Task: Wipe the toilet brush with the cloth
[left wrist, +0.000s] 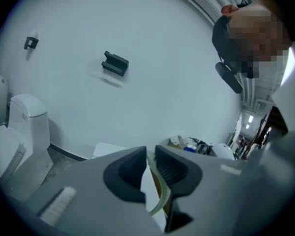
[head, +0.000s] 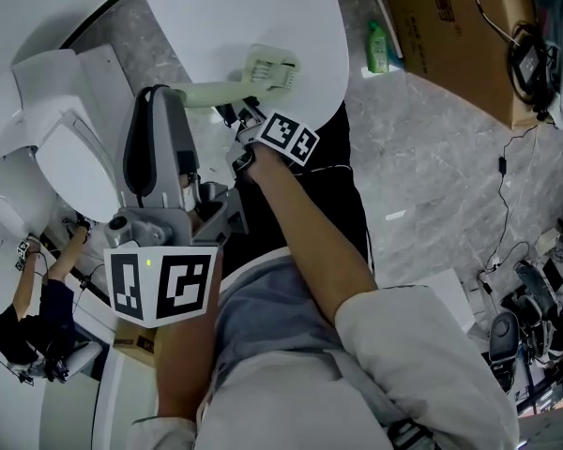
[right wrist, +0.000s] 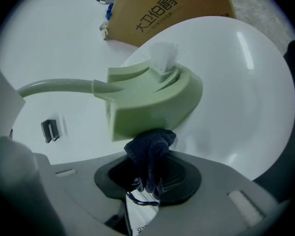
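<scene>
The pale green toilet brush (head: 263, 73) hangs over the round white table (head: 300, 17). Its head (right wrist: 152, 100) carries white bristles (right wrist: 163, 55), and its handle (right wrist: 59, 87) runs off to the left. My left gripper (head: 164, 95) is shut on the thin green handle (left wrist: 157, 195), which shows as a strip between the pads in the left gripper view (left wrist: 151, 156). My right gripper (head: 247, 115) is shut on a dark blue cloth (right wrist: 150, 154), bunched between its jaws (right wrist: 150, 173). The cloth touches the near lower edge of the brush head.
A white toilet (head: 47, 139) stands at the left, also in the left gripper view (left wrist: 19, 132). A cardboard box (head: 460, 26) and a green bottle (head: 379, 47) sit on the floor beyond the table. Cables and gear (head: 530, 317) lie at the right. A dark hook (left wrist: 115, 63) is on the wall.
</scene>
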`<state>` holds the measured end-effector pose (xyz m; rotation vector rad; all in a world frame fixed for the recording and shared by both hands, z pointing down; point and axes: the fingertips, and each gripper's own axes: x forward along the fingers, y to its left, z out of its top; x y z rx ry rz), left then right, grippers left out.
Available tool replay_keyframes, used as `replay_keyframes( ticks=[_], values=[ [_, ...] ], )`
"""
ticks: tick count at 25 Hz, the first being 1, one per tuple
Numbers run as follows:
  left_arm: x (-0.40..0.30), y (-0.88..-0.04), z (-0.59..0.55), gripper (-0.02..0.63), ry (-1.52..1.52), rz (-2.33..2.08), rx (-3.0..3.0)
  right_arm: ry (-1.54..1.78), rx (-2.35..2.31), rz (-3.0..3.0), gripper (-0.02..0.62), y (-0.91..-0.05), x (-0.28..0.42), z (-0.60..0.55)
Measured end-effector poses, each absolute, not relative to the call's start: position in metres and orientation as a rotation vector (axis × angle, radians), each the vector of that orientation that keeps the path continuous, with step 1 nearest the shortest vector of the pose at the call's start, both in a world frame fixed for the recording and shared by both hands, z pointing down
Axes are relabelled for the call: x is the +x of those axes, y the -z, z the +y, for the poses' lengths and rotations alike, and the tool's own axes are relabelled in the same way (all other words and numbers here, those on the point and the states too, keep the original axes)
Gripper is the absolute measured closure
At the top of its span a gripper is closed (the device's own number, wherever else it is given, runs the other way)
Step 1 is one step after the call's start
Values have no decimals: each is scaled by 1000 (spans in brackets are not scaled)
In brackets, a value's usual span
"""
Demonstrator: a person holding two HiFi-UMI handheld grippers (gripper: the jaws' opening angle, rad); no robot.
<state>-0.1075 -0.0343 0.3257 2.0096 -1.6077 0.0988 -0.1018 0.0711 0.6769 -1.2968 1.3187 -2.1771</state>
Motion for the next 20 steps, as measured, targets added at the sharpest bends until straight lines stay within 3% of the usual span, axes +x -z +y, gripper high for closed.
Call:
replay_keyframes(
  ticks=[20],
  values=[
    [-103,-321,-30,606,-128,-1644,1995,2213,-1077,1610,495,-620,-113,56]
  ],
)
